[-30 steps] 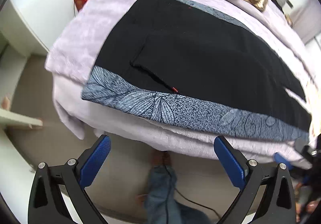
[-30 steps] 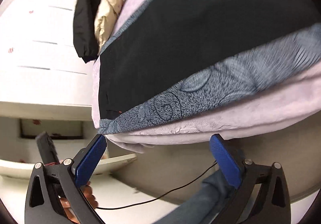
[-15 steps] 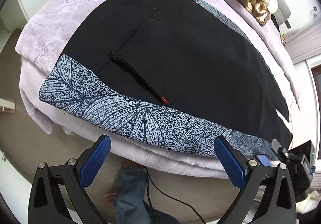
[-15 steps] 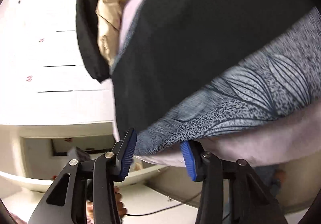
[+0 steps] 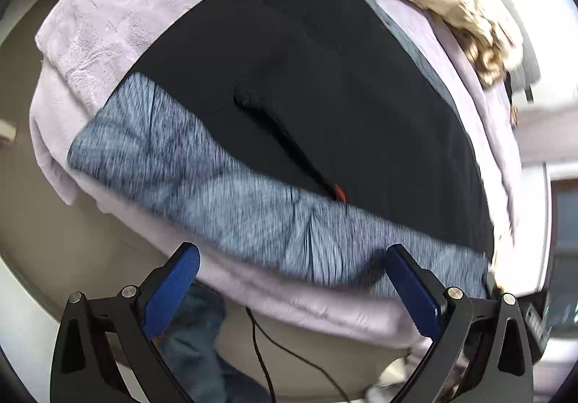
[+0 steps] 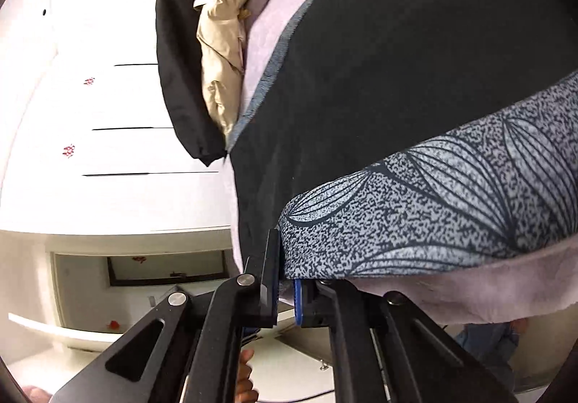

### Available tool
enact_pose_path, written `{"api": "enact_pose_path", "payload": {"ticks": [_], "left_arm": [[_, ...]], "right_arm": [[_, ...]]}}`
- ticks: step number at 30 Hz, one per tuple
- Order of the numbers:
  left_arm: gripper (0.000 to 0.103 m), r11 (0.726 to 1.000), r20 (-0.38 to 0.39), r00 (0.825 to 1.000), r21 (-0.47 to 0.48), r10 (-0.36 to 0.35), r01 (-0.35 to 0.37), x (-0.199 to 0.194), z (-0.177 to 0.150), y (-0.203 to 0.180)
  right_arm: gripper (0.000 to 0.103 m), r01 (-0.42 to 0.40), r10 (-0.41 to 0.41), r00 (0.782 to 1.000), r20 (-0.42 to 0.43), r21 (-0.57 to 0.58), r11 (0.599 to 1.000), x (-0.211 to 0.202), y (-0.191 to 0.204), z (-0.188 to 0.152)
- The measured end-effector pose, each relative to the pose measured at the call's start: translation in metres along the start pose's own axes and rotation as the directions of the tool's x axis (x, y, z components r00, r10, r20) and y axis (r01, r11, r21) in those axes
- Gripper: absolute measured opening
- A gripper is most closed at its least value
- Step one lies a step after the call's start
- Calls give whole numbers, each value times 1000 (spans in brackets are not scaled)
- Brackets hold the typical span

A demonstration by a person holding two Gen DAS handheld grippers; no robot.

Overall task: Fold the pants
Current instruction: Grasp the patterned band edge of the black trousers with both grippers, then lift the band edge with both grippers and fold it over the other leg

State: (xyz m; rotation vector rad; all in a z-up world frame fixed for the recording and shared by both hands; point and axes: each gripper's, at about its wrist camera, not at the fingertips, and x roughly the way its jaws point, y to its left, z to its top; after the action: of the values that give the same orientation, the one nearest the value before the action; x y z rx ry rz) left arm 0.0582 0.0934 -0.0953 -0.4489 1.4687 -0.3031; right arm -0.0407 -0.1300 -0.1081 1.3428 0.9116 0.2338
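One pants (image 5: 325,85), two grippers (image 5: 296,280) (image 6: 287,276).

Both pictures are bright with soft daylight, and each is round like a bubble, with black corners and lines that bend near the edges. In the left wrist view the leaf-print cloth (image 5: 253,208) is smeared and fuzzy, and the window (image 5: 563,222) at the right edge glows white. In the right wrist view the same leaf-print cloth (image 6: 451,208) looks sharp, the white cupboard doors (image 6: 90,95) are washed out with glare, and the black pants (image 6: 397,59) are so dark that their folds barely show.
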Motion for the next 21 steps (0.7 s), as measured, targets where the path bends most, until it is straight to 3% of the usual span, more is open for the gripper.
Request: {"api": "enact_pose_path", "payload": {"ticks": [1,3,4,6,7,12,16,19,20,21], "left_arm": [[97,1000,1,1000,-10,-4,4,2,4,0],[66,1000,1,1000,-15,-13,13,5,12,-1],[58,1000,-2,1000,-16,-20,20,6,14,-1],[29,1000,3,1000,-5,-1,1,2,19,-2],[26,1000,14,1000,21,12,-12,-5,23,-6],[26,991,68,998,136,-2,-7,-39,50,-35],[26,973,143,989,231,-31,-3,-45,100,-73],[28,952,227,973,303,-40,-32,-33,145,-99],[34,944,261,965,324,-26,-62,-27,161,-108],[47,938,283,959,335,-13,-86,-22,171,-113]], "right_arm": [[6,-2,2,1000,-5,5,1000,0,-1,1],[6,3,-3,1000,-18,9,1000,3,0,3],[6,10,-10,1000,-27,9,1000,5,-2,3],[6,25,-25,999,-40,11,1000,4,-3,5],[6,37,-36,998,-43,5,999,4,-1,6],[6,39,-41,999,-30,-48,998,5,32,31],[6,63,-67,998,-20,-169,984,18,76,87],[6,112,-116,993,-8,-220,969,46,94,140],[6,129,-134,991,-5,-234,964,54,97,152],[6,163,-168,986,2,-248,955,67,98,170]]}}
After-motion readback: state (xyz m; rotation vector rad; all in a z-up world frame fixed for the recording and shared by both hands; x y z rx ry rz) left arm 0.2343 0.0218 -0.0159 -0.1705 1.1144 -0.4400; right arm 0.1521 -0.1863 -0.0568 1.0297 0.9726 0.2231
